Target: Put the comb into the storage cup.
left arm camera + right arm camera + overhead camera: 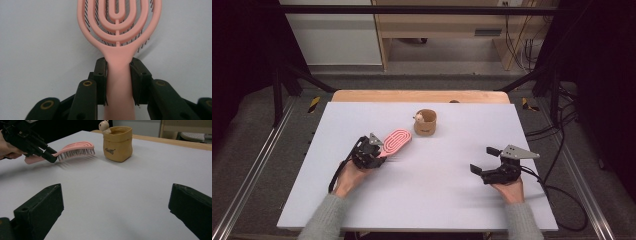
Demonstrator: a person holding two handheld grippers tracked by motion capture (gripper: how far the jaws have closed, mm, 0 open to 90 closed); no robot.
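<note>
Sideways, the pink hairbrush [72, 150] shows its bristles.

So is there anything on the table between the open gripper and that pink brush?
Nothing: in the high view, bare white table separates the right gripper from the pink brush.

Only the tan pot [425, 122] blocks the open table [437, 195] ahead.

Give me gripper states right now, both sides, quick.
Left gripper: closed on the handle of the pink hairbrush, held clear of the table.
Right gripper: open, nothing between its jaws.
</note>
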